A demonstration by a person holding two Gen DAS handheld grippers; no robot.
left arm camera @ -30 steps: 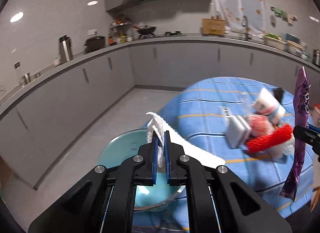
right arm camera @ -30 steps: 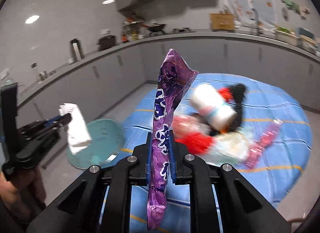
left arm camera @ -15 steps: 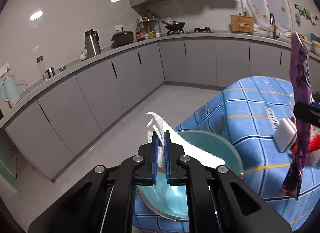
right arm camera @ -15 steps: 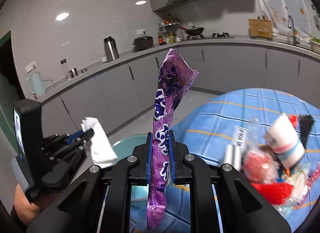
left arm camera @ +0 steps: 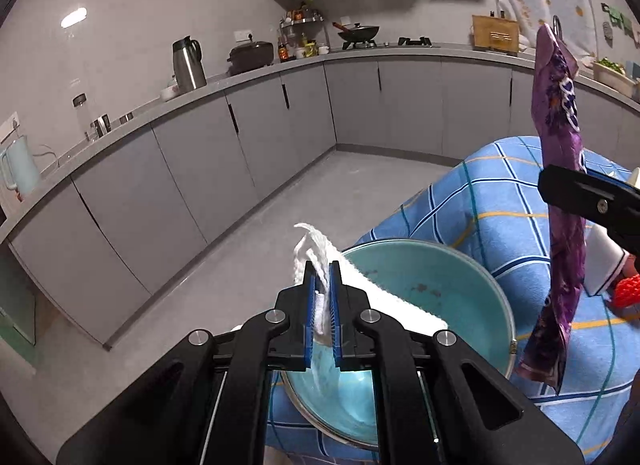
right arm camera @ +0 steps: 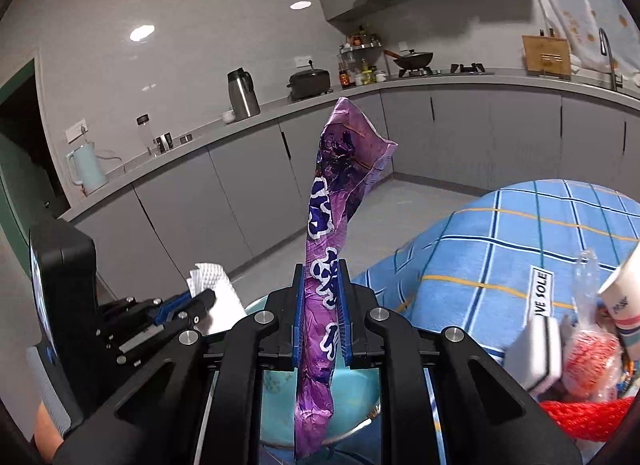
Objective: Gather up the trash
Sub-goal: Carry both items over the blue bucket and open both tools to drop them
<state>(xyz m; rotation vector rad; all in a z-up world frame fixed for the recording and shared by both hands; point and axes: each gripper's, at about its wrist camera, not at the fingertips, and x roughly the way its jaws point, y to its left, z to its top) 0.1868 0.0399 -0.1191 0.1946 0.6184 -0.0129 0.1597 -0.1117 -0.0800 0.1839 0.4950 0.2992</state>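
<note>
— Matte black gripper frames (left arm camera: 322, 297), blue ribbed pads (right arm camera: 344, 305), silver screw heads at the linkages.
— Left gripper (right arm camera: 200, 299): boxy black housing, pale grey handle beneath.

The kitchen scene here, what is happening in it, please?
A person is collecting trash with a handheld gripper in each hand. The left gripper is shut on a white paper towel, held over a teal basin at the edge of the table with the blue checked tablecloth. The right gripper is shut on a purple snack wrapper, also near the basin. More trash lies on the table.
</note>
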